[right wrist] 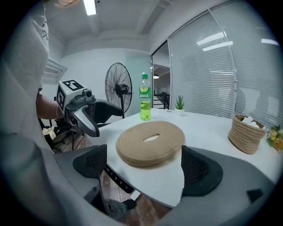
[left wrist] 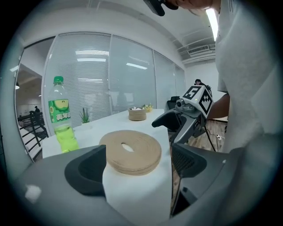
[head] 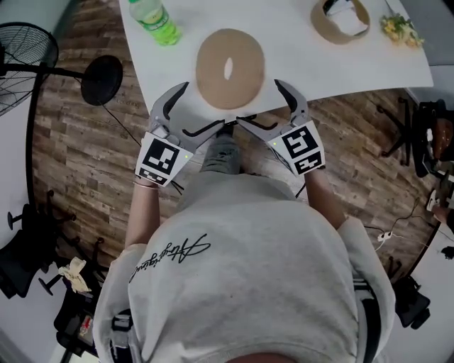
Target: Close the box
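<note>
Two pairs of tongs at the near edge of the white tabletop (head: 298, 64): left tongs (head: 204, 106) and right tongs (head: 257, 103), angled toward each other, one on either side of the round woven lid (head: 230, 67); jaws of both spread wide, gripping nothing; lid framed in the gap of each pair, apparently untouched, though hard to be sure from above. Lid flat on the tabletop close to its front edge, coiled tan rope with a narrow slot at the middle; woven box (head: 340, 20) well apart from it toward the far right, uncovered, something white inside; sprig of yellow flowers (head: 401, 28) just beside the box on its right. Green bottle (head: 156, 21) upright toward the far left of the tabletop, cap on. Off the tabletop to the left, black standing fan (head: 21, 64) on the wood-plank floor (head: 78, 163); below the tongs, person's grey shirt (head: 241, 269) filling the lower half of the head view.
</note>
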{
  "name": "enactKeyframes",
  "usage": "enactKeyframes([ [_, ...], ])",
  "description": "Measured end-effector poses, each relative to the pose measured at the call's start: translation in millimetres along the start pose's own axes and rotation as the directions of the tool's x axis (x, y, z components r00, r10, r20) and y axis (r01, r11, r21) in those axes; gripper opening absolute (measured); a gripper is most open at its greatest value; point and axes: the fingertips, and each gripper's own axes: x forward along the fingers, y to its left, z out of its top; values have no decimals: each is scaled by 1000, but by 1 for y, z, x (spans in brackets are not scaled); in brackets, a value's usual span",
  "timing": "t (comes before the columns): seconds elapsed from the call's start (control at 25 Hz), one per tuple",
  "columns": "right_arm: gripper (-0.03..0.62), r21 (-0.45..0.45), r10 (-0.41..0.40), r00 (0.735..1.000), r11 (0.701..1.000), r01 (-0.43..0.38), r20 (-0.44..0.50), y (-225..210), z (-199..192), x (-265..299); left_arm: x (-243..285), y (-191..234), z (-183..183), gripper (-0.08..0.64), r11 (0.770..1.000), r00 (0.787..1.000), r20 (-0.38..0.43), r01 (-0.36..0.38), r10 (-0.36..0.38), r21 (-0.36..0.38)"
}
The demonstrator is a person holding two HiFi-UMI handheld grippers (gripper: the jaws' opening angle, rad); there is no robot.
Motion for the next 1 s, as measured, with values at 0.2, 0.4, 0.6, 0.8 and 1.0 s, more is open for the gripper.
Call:
enactKeyframes([
  [0.2, 528, -47, 25, 996, 998, -29, -85, -2, -14, 19, 15, 7, -19, 456, 998, 995, -85, 50, -47, 35],
  [0.4, 534, -44, 15, 990, 999, -21, -138, -8, -21, 29, 26, 13, -33, 480, 995, 986, -145, 88, -82, 39],
  [0.6, 537, -35, 21, 985, 999, -28, -170, -13, -23, 37, 34, 13, -48, 483, 988, 968, -219, 140, -124, 62],
  [0.8, 557, -33, 54, 978, 998, -62, -203, -12, -25, 46, 43, 20, -53, 483, 984, 956, -252, 168, -149, 59],
  [1.0, 568, 0, 64, 968, 998, -66, -242, -13, -26, 51, 49, 24, -54, 491, 978, 942, -275, 207, -194, 20],
])
